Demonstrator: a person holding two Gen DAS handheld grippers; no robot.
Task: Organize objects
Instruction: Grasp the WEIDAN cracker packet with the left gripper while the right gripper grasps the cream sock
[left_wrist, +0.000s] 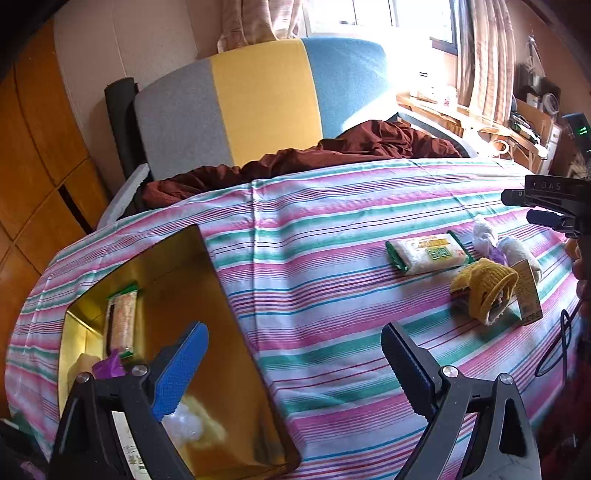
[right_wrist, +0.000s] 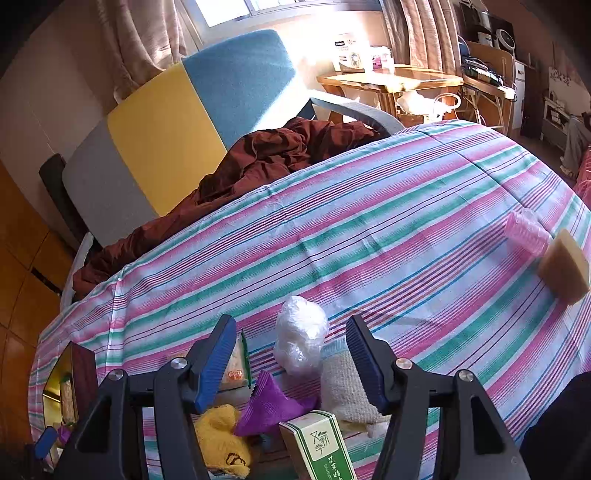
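Observation:
A gold tin box (left_wrist: 207, 302) lies open on the striped tablecloth at the left and holds a snack bar (left_wrist: 122, 321), a purple scrap and a white plastic bag. My left gripper (left_wrist: 295, 365) is open and empty above the box's right wall. A green-edged snack packet (left_wrist: 428, 253), a yellow knit item (left_wrist: 484, 291) and a tag lie at the right. My right gripper (right_wrist: 291, 354) is open over a heap: white plastic bag (right_wrist: 301, 334), purple cloth (right_wrist: 273, 406), beige cloth (right_wrist: 343, 391), yellow knit (right_wrist: 221, 439), green-white carton (right_wrist: 319, 446). It holds nothing.
A pink ribbed cup (right_wrist: 526, 232) and a tan sponge (right_wrist: 565, 266) lie at the table's right edge. A chair with a grey, yellow and blue back (left_wrist: 258, 99) and brown cloth (left_wrist: 332, 155) stands behind the table. A black cable (left_wrist: 557, 347) hangs at the right.

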